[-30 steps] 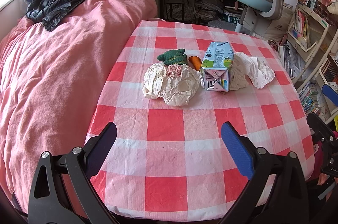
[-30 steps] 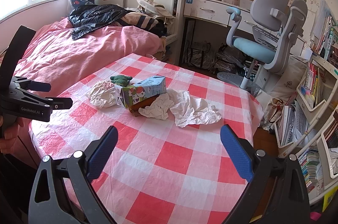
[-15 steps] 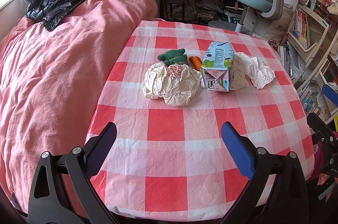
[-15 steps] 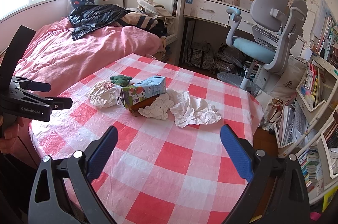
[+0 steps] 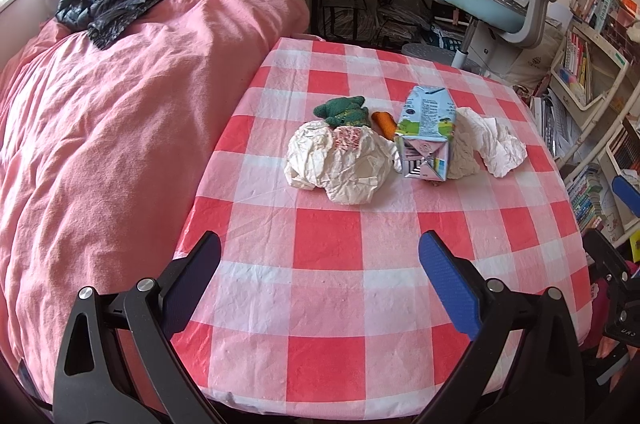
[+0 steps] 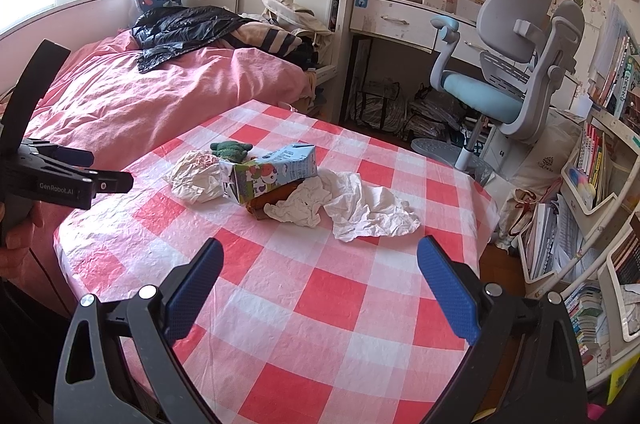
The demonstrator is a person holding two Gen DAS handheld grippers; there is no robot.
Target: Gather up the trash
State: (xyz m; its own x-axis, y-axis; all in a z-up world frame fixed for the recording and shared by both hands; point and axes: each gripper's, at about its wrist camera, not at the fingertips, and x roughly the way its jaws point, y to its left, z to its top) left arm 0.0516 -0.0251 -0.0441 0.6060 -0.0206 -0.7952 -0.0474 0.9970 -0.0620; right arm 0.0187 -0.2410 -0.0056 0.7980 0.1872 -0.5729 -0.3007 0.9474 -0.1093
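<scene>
Both the left hand-held gripper (image 5: pixel 319 288) and the right hand-held gripper (image 6: pixel 319 290) hover spread wide and empty above the near part of the table (image 5: pixel 328 304). The trash sits mid-table: a carton (image 5: pixel 426 132) touching crumpled paper (image 5: pixel 340 164) on one side and more paper (image 6: pixel 352 208) on the other.

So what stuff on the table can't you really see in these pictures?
- Brown thing under the milk carton: right wrist view, mostly covered by the carton and the crumpled white paper; can't tell what it is.
- Orange thing: left wrist view, half hidden behind the carton.
- Carton print: too small to read in either view.
- Right claw: left wrist view, cut off by the edge.
</scene>
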